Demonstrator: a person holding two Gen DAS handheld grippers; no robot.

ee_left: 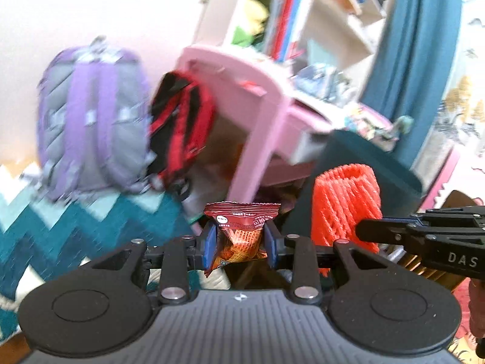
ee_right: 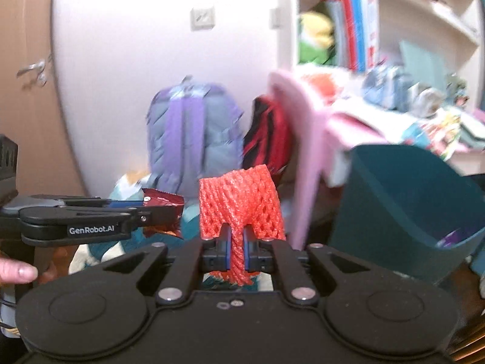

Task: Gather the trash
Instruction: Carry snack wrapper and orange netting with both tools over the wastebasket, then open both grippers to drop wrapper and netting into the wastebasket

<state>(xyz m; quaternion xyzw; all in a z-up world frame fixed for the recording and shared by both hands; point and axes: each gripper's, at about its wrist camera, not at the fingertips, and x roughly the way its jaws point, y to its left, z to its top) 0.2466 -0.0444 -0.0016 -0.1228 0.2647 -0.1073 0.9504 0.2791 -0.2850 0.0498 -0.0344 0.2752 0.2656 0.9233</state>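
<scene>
My left gripper [ee_left: 241,244] is clamped on a snack packet [ee_left: 241,230], its 2 blue pads pressing the packet's sides, with the crimped top edge standing above the fingertips. My right gripper [ee_right: 235,250] is closed tight on a red foam net [ee_right: 241,204], pinching 1 gathered strand of it while the rest fans out above the pads. The 2 grippers sit side by side, each visible at the edge of the other's view, with both items held clear in the air. Just beyond the net stands a teal bin [ee_right: 403,200], open at the top, beside a pink desk [ee_left: 266,103]. Something purple lies inside the bin, too blurred to identify. Behind are a purple backpack [ee_right: 191,133], a red bag [ee_right: 269,133] and a shelf [ee_right: 363,15] of books. Judged status: 2 pieces of trash are picked up and neither is in the bin. Remaining: carry both over the bin's opening and release. The desk top is cluttered, so more trash may remain there.
</scene>
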